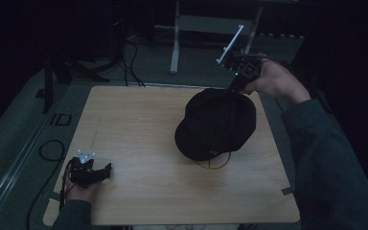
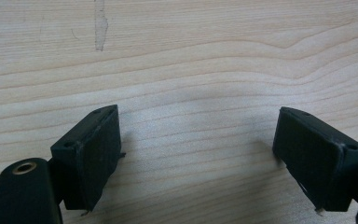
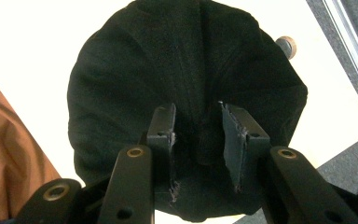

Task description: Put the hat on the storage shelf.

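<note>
high view takes in one pale wooden desk (image 1: 139,143), and everything else is placed from it. one black cap (image 1: 215,123) sits over the desk's far right part, perched on a stand of which a wooden ring (image 1: 212,163) peeks out under the brim on the near side. the right gripper (image 1: 235,88) comes in from beyond the desk's far right edge, held by the right hand (image 1: 268,79), and its tips meet the cap's back. in the right gripper view the right gripper (image 3: 198,140) has its jaws clenched on a fold of the cap (image 3: 182,70) near the crown button, the cloth bunched between the pads. the left gripper (image 1: 106,170) rests at the desk's near left corner in the left hand (image 1: 79,189); in the left gripper view the left gripper (image 2: 198,154) has its jaws released, spread wide over bare desk (image 2: 191,56) with nothing between them.

what could go wrong, as i judge it: the grip is on a thin pinch of soft fabric, so a quick lift could let the cloth slide out and drop the cap off the desk's right edge, which lies close. a sideways pull might also drag or tip the stand, since the cap seems hooked over it. with the left gripper well apart at the opposite corner, nothing steadies the stand.

count: one desk, one cap, one ring, two grippers, two hands.
</note>
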A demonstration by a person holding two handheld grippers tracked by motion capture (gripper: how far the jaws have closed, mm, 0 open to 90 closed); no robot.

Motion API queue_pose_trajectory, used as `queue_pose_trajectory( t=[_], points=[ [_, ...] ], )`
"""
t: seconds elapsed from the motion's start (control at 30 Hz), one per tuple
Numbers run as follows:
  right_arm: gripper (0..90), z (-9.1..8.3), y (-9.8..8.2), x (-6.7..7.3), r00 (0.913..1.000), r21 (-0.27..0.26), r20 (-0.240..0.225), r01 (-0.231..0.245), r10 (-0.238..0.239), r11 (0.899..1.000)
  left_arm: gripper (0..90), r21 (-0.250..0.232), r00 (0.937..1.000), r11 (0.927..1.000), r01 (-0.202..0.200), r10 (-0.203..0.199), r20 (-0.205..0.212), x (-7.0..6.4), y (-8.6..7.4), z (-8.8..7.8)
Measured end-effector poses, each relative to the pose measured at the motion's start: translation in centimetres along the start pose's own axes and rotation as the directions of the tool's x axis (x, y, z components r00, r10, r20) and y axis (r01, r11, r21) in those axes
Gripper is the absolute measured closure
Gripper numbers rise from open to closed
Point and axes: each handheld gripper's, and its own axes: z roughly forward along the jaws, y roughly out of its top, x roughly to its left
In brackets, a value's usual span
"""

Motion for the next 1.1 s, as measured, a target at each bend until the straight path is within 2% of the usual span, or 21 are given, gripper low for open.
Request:
queue_pose_trajectory(
  t=[0.5,0.53,0.63,0.73,1.1],
  points=[
    [62.5,1.7,-0.3,0.1,0.9989,0.023,-0.047,0.005,-0.004,1.000,15.2,0.000,1.0000,1.0000,0.000,0.000,0.000,0.0,0.0,0.0],
    [62.8,1.7,-0.3,0.1,0.9987,0.021,-0.051,0.009,-0.008,1.000,15.2,0.000,1.0000,1.0000,0.000,0.000,0.000,0.0,0.0,0.0],
    [55.3,1.2,-0.4,0.3,0.9983,-0.012,-0.054,0.022,-0.023,1.000,15.2,0.000,1.0000,1.0000,0.001,-0.001,0.000,0.0,0.0,0.0],
    [52.4,0.9,-0.4,0.5,0.9978,-0.018,-0.057,0.033,-0.034,0.999,15.2,-0.001,1.0000,1.0000,0.001,-0.001,0.000,0.0,0.0,0.0],
    [47.2,0.9,-0.2,0.7,0.9983,-0.040,-0.047,0.032,-0.034,0.999,15.2,-0.001,1.0000,1.0000,0.001,-0.001,0.000,0.0,0.0,0.0]
  ],
)
